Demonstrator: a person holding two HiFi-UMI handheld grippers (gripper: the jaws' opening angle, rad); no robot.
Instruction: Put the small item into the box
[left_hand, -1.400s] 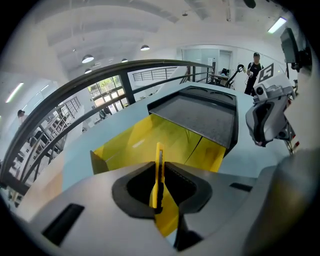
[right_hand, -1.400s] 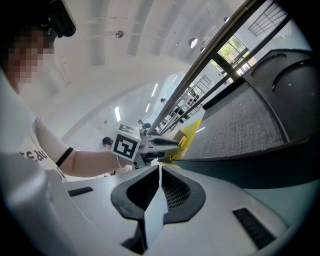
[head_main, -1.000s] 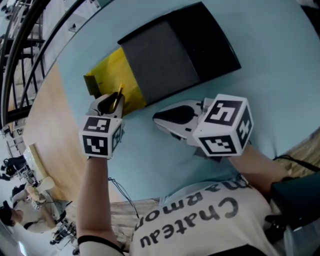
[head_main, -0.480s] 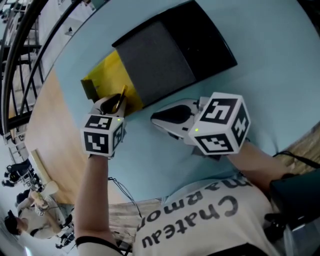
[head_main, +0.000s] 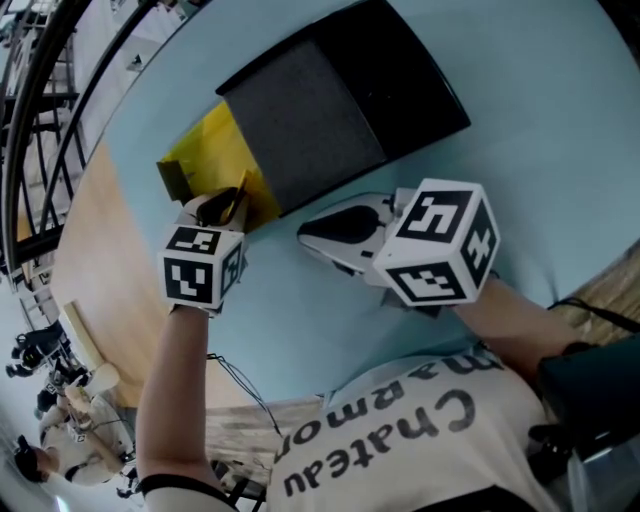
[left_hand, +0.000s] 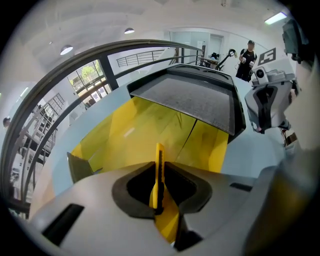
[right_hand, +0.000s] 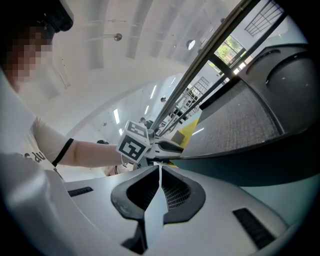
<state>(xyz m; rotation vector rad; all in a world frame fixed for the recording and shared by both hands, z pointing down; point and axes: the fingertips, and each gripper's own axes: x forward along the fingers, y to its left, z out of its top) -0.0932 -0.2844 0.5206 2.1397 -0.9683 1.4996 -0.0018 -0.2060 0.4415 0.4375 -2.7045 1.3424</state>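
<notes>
A box with a yellow inside (head_main: 212, 158) and a black and grey lid (head_main: 330, 105) lies on the light blue table (head_main: 540, 150). My left gripper (head_main: 224, 206) is at the box's near edge, shut on a thin yellow knife-like item (head_main: 239, 196). In the left gripper view the yellow item (left_hand: 159, 172) stands upright between the jaws, over the yellow box floor (left_hand: 135, 135), with the lid (left_hand: 195, 97) behind. My right gripper (head_main: 306, 233) lies just in front of the lid, shut, nothing in it. Its jaws (right_hand: 159, 172) meet flat together.
The table's curved edge (head_main: 100, 230) runs along the left, with wood floor and a black railing (head_main: 30, 120) beyond. People stand far off at the lower left (head_main: 50, 400). The lid's dark side (right_hand: 260, 160) is close in front of the right gripper.
Almost nothing. Both grippers hold their places by the box; the head view has shifted slightly, and the left gripper still holds the yellow item.
</notes>
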